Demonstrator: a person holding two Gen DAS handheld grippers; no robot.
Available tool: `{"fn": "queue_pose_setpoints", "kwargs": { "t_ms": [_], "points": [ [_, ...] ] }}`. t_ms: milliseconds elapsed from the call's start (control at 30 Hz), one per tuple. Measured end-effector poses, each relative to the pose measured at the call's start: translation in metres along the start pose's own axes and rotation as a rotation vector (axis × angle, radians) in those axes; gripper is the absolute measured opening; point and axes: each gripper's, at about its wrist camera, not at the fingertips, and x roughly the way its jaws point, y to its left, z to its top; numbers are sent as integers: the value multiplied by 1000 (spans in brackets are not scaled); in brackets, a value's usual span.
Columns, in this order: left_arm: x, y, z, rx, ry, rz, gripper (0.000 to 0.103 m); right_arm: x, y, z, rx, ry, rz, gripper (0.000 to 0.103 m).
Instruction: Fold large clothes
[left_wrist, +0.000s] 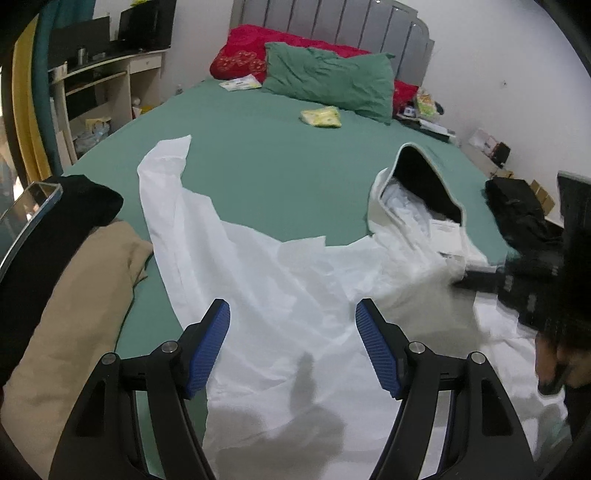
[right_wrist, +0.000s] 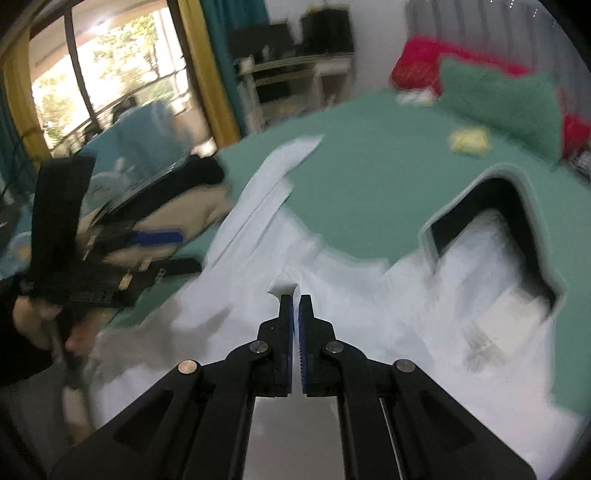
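White garment (left_wrist: 295, 280) lies spread and rumpled over the near half of the green bed (left_wrist: 266, 162), and both pairs of tongs work at it. The right tongs (right_wrist: 294, 295) are pinched shut on a small raised fold of the white cloth, which peeks out just past the tips at twelve o'clock; this view is blurred. The left tongs (left_wrist: 293, 317) stand wide apart above the cloth, nothing between the blue pads (left_wrist: 207, 350). From the left tongs, one long strip of the garment runs away toward eleven o'clock. At nine o'clock a tan cloth (left_wrist: 74, 306) lies with a black cloth (left_wrist: 74, 210) on it, at the bed's edge. At two o'clock an open bag (left_wrist: 424, 184) with a dark lining sits on the bed, white cloth spilling from its mouth. Further out at twelve o'clock lie a small yellow packet (left_wrist: 320, 116), a green pillow (left_wrist: 332, 79) and a red pillow (left_wrist: 243, 51) against the grey headboard (left_wrist: 332, 18). At three o'clock the right tongs show dark and blurred, with a hand (left_wrist: 550, 362) below them.
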Motion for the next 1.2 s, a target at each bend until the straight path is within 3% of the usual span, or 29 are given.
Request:
{"fn": "queue_pose_setpoints", "kwargs": {
  "t_ms": [33, 67, 133, 200, 333, 433, 533, 567, 633, 700, 767, 900, 1100, 1200],
  "points": [
    [4, -2, 0, -1, 4, -1, 74, 7, 3, -8, 9, 26, 9, 19],
    [6, -4, -1, 0, 4, -3, 74, 7, 6, -13, 8, 28, 10, 49],
    [11, -12, 0, 11, 4, -15, 74, -5, 7, -26, -1, 11, 41, 81],
    [16, -26, -1, 34, 7, -43, 74, -28, 5, -37, 11, -4, 49, 81],
    [34, -64, -10, 97, 77, -133, 74, -71, -25, -68, 92, 3, -125, 81],
    [52, -90, -30, 181, 169, -184, 74, -95, -58, -99, 134, 62, -386, 81],
    [76, -94, -51, 247, 266, -82, 74, -104, -99, -132, 159, 178, -724, 81],
    [76, -91, -54, 255, 249, -77, 74, -104, -108, -138, 182, 203, -771, 81],
    [71, -86, -54, 281, 236, 13, 74, -102, -127, -153, 275, 246, -750, 81],
    [63, -70, -45, 212, 248, -10, 74, -96, -126, -157, 291, 248, -729, 81],
    [48, -55, -27, 184, 195, -13, 74, -93, -120, -153, 285, 218, -723, 81],
    [43, -11, 22, 155, 83, 85, 74, -89, -114, -139, 303, 156, -689, 81],
    [89, 54, 48, 43, 99, 238, 74, -93, -117, -141, 342, 117, -642, 81],
    [117, 69, 44, 12, 162, 228, 68, -96, -120, -142, 347, 105, -629, 81]
  ]
}}
